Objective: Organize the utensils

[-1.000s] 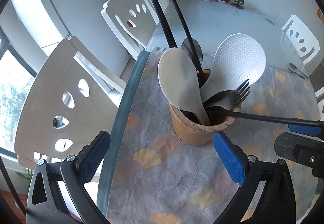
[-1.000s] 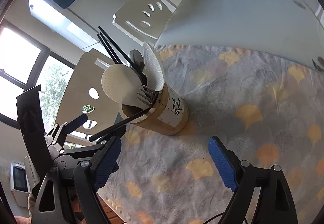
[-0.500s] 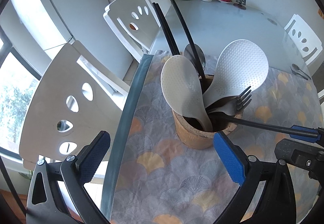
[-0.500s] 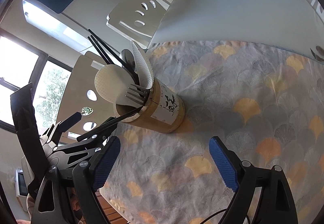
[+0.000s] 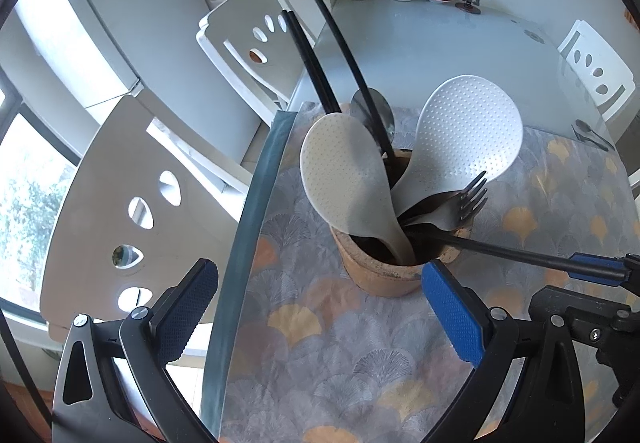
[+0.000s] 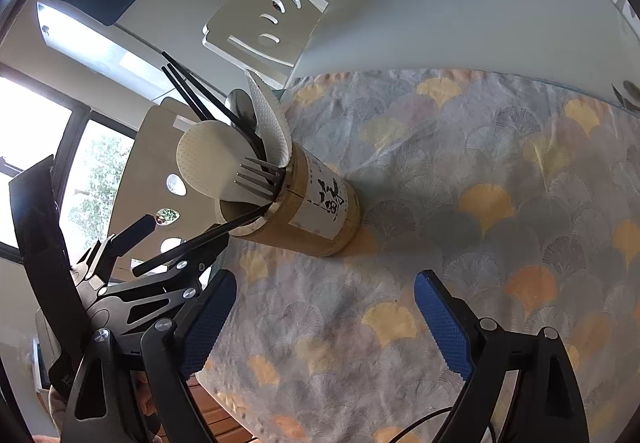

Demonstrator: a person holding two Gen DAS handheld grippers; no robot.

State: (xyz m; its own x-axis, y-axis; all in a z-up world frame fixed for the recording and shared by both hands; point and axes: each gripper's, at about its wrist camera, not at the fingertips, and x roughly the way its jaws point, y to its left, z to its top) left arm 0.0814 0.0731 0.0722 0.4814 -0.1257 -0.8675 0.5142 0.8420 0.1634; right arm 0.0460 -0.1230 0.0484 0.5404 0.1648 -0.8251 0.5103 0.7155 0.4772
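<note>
Bamboo cylindrical utensil holder [image 5: 384,267] stood upright on a grey cloth patterned with orange fans [image 6: 460,171], near the table edge. Contents: two white dimpled plastic rice paddles [image 5: 348,179], steel forks [image 5: 460,203], a steel spoon [image 5: 372,111] and black chopsticks [image 5: 316,55]. One black chopstick [image 5: 500,249] leaned out of the rim towards the right gripper [image 6: 324,313]. Left gripper [image 5: 316,307] spread wide, holding nothing; right gripper likewise released, its pads clear of everything.

holder [image 5: 384,267]: we see it on the cloth [image 5: 360,363], near the table's left edge
paddles [image 5: 468,127], forks [image 5: 460,203]: in holder
chairs [image 5: 120,203]: left
</note>
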